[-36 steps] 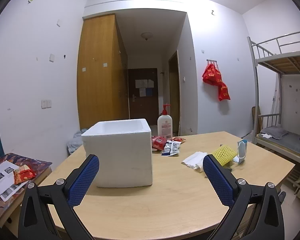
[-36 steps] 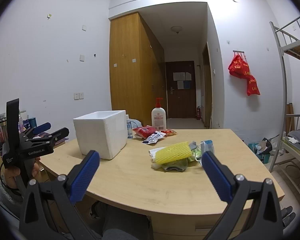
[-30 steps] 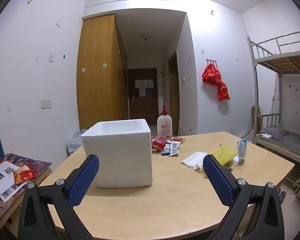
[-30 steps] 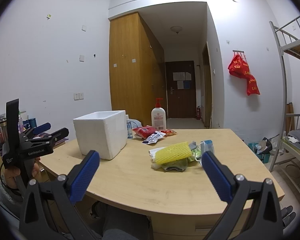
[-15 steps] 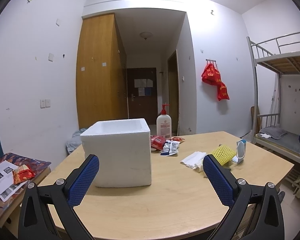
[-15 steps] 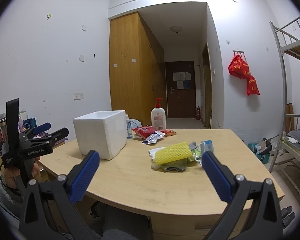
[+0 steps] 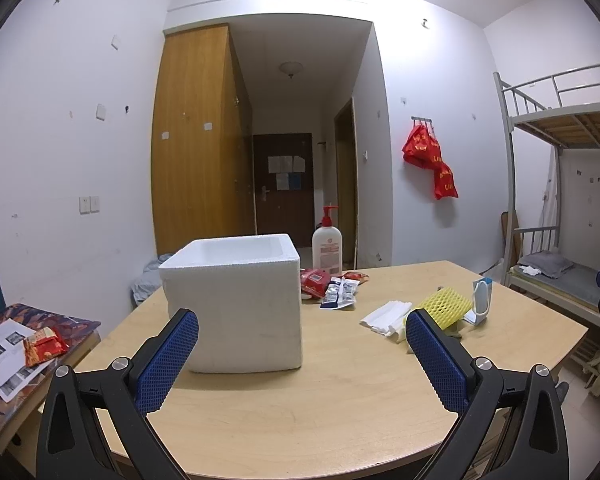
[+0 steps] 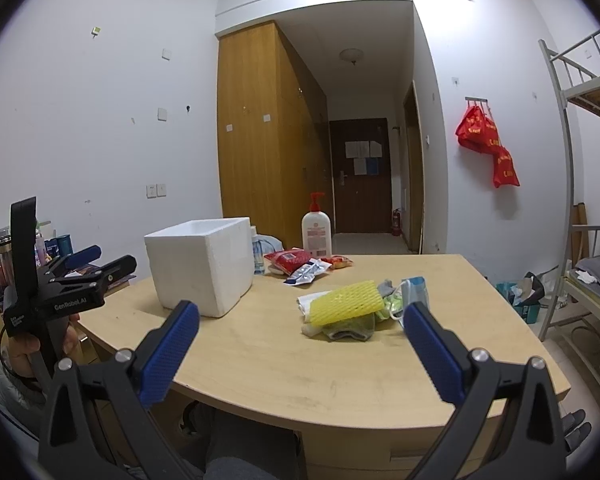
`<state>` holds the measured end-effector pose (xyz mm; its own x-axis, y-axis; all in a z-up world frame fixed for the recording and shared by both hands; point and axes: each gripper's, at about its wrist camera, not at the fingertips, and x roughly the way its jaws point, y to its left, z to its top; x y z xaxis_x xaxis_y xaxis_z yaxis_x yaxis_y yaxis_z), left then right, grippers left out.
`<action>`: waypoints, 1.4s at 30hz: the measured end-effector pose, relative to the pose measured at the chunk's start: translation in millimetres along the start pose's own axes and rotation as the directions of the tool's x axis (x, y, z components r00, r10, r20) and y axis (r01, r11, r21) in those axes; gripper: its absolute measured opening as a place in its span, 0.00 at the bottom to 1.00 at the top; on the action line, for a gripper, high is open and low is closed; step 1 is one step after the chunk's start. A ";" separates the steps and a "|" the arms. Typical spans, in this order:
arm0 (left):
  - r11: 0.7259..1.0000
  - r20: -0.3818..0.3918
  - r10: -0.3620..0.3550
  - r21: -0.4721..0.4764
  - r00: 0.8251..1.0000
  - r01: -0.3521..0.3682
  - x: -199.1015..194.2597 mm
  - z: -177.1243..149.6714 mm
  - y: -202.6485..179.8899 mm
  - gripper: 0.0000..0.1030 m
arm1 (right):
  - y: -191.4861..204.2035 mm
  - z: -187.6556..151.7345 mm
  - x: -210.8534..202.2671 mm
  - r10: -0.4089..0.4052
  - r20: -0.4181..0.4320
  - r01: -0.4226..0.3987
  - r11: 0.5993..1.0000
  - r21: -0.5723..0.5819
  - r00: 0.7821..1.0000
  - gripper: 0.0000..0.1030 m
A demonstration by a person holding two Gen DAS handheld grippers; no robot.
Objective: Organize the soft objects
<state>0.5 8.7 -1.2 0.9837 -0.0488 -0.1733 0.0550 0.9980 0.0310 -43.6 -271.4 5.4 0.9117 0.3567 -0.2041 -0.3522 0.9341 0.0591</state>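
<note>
Reading "GenRobot.AI" in white on the black body of the left gripper [image 8: 100, 266], seen from the right wrist view at the far left, gripped from below by a hand [image 8: 28, 350]; smaller print on the same body too small to read. Showing red labels on the white pump bottle [image 8: 316, 229] and gold writing on the red bags [image 8: 488, 140] hanging from wall hooks, neither legible. Sitting open-topped on the pale wooden table [image 8: 260, 356]: a white foam box [image 7: 236, 300], grainy and square, just ahead of the left gripper [image 7: 300, 354]. Lying in a loose heap right of the box: a yellow foam net [image 8: 350, 304] with a diamond mesh, resting on folded white tissue [image 7: 386, 316], a grey-green cloth [image 8: 348, 326] and a pale face mask [image 8: 414, 292]. Lying farther back, near the bottle: a red packet [image 8: 288, 259] and a blue-white sachet [image 8: 306, 272], glossy and crinkled. Hovering level above the near table edge, both tools pointing forward; right gripper [image 8: 300, 350] spread wide and gripping nothing, blue cross-hatched pads [image 8: 168, 350] facing inward; left likewise spread wide and bare.
</note>
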 end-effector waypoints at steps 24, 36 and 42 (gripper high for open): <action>1.000 -0.008 -0.005 0.005 1.000 0.005 6.6 6.0 -2.4 1.00 | 0.3 2.5 8.2 0.010 -0.003 -0.010 1.000 0.007 1.000 1.00; 1.000 -0.036 -0.027 0.009 0.999 0.028 38.6 18.2 -12.0 1.00 | -19.3 11.9 34.4 -0.013 -0.032 0.014 1.000 0.022 0.999 1.00; 0.998 -0.064 -0.056 0.017 0.996 0.057 64.2 23.6 -21.8 1.00 | -35.3 14.5 55.1 -0.017 -0.063 0.021 0.998 0.054 0.998 1.00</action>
<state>66.5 -17.2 10.2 0.9660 -0.1022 -0.2373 0.1143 0.9927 0.0377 22.1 -284.5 6.3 0.9026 0.3386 -0.2659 -0.3211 0.9409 0.1079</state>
